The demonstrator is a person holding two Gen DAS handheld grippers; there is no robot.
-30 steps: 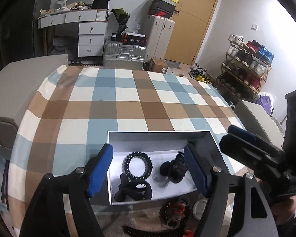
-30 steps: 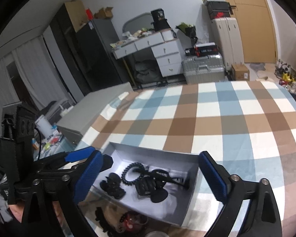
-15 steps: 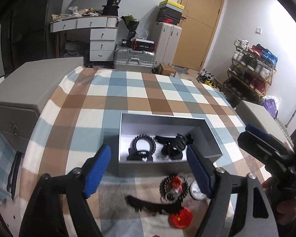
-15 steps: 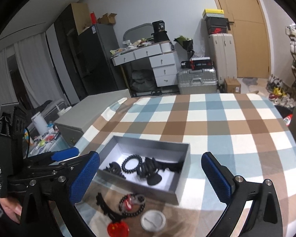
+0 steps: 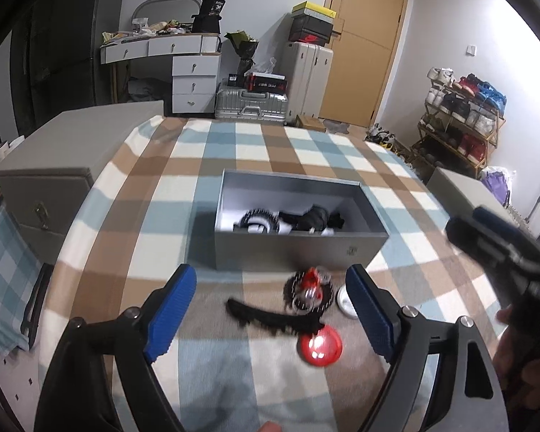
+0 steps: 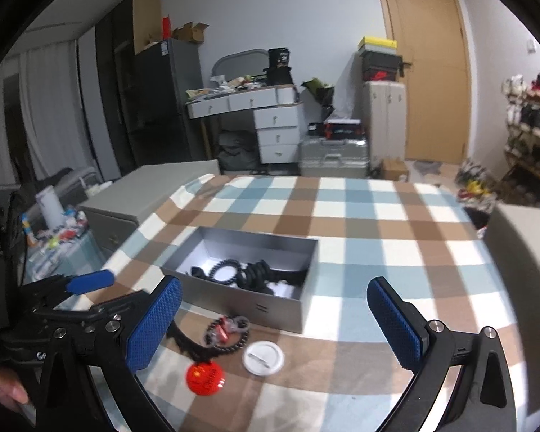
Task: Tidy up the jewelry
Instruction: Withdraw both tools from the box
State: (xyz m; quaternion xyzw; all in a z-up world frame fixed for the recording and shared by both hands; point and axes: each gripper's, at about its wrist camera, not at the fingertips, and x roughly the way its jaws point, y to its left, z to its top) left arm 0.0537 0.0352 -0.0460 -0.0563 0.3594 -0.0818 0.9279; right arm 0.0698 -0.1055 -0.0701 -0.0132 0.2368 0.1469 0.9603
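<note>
Left wrist view: both the left gripper (image 5: 270,311) and right gripper (image 6: 273,318) are held wide, empty; next, the red badge (image 5: 320,349) should probably be grasped and placed into the grey box (image 5: 298,248).

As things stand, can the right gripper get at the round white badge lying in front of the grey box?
Probably yes. The right gripper is wide open and empty, and the round white badge lies flat on the checked cloth with nothing over it; the black bead bracelet sits just beside it.

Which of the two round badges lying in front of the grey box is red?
The round red badge, nearest the camera beside the black toothed strip. The other, the white round badge, lies to its right.
</note>
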